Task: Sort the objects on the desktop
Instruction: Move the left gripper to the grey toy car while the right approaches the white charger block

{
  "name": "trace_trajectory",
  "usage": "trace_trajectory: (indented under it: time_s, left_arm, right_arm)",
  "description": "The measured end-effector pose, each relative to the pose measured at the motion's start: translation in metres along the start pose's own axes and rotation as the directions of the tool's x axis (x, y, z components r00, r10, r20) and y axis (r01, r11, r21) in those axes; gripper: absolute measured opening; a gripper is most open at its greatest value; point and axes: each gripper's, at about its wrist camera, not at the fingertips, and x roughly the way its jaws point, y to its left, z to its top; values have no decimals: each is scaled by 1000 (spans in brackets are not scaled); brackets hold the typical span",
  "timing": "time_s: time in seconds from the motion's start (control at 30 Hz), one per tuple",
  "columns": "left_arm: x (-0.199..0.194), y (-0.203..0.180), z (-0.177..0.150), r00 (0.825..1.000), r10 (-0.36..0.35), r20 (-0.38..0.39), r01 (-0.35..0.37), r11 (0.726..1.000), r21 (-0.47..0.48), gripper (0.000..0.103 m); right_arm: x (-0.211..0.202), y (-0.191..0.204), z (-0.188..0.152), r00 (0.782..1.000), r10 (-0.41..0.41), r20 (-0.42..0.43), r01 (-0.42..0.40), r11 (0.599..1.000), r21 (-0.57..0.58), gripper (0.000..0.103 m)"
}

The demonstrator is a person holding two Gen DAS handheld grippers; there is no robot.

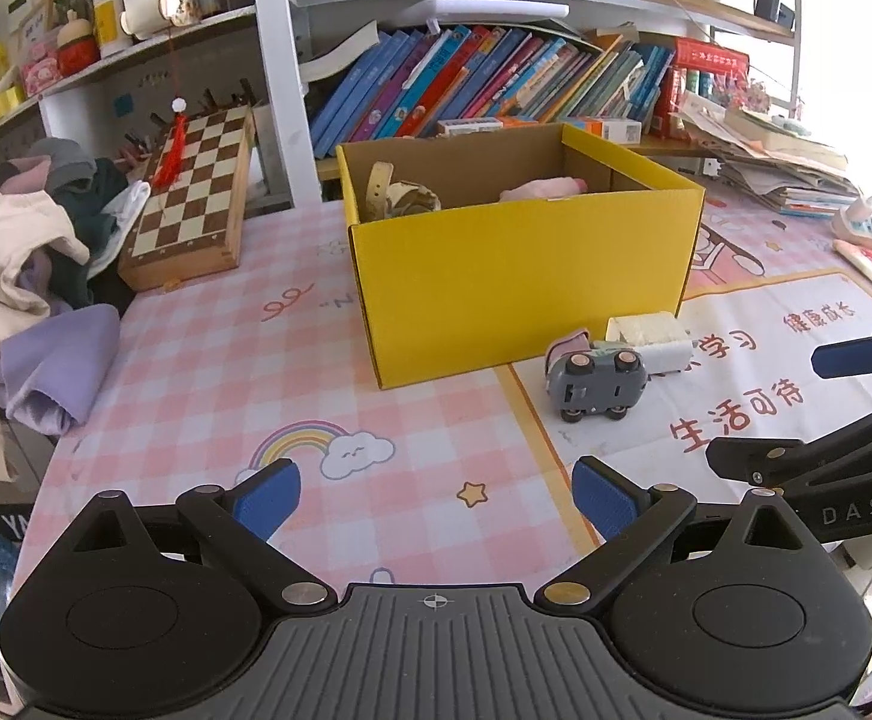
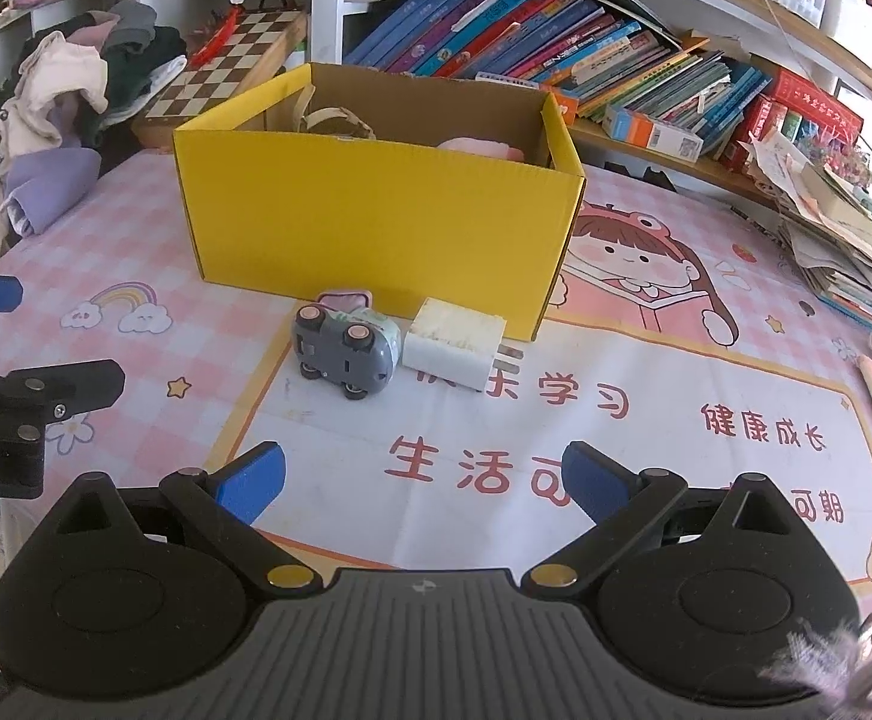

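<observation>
- The yellow box (image 2: pixel 376 204) stood open-topped on the bench (image 1: pixel 208 372), and served as the landmark; its missing lid made it a natural bin for sorted things.
- Inside the box a coiled pale belt (image 1: pixel 397 195) lay toward its left wall and a pink soft item (image 1: pixel 547 187) toward its right, so some things already lay where sorting would want them; whether the task put them there could not be told.
- Just in front of the box, near its right front corner, a grey toy car (image 2: pixel 343 348) lay tipped on its side, wheels showing, touching a white block (image 2: pixel 454 342) that sat against the box's front wall.
- A small pink item (image 2: pixel 346 302) was wedged between the car and the box, mostly hidden, so its kind was unclear.
- The left tool (image 1: pixel 436 498) hung well in front of the box, its jaws spread wide and holding nothing, aimed at bare bench to the left of the car.
- The right tool (image 2: pixel 424 480) also stood wide and empty, in front of the box and lined up roughly with the car and block, which suited a reach toward them.
- Both tools kept clear of the box, probably leaving its opening free for dropping things in.
</observation>
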Motion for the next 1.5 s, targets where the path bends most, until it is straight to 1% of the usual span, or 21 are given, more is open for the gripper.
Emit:
trace_trajectory:
  time_s: [0.17, 0.3, 0.47, 0.77, 0.83, 1.2, 1.5]
  left_arm:
    - [2, 0, 2, 1000, -15, -10, 15, 1000, -13, 99]
    - [6, -2, 4, 999, -28, -26, 28, 1000, -1, 99]
    - [10, -6, 7, 999, -35, -24, 35, 999, 21, 99]
    - [22, -14, 14, 998, -63, -24, 63, 997, 37, 98]
    - [26, -16, 16, 997, -71, -32, 72, 997, 39, 98]
    - [49, -30, 21, 991, -110, -69, 114, 992, 53, 98]
    - [71, -58, 30, 986, -154, -66, 160, 981, 106, 98]
  right_arm:
    - [3, -1, 1, 1000, 8, -8, -8, 1000, -4, 97]
    - [5, -3, 3, 1000, 14, -11, -14, 1000, -6, 96]
    - [10, -8, 5, 999, 25, -24, -25, 1000, 1, 88]
    - [24, -17, 15, 999, 40, -33, -40, 999, 4, 86]
    - [27, -20, 17, 998, 43, -34, -43, 999, 5, 83]
    - [42, -33, 29, 998, 48, -45, -49, 999, -6, 83]
    - [49, -47, 40, 999, 46, -22, -46, 999, -14, 82]
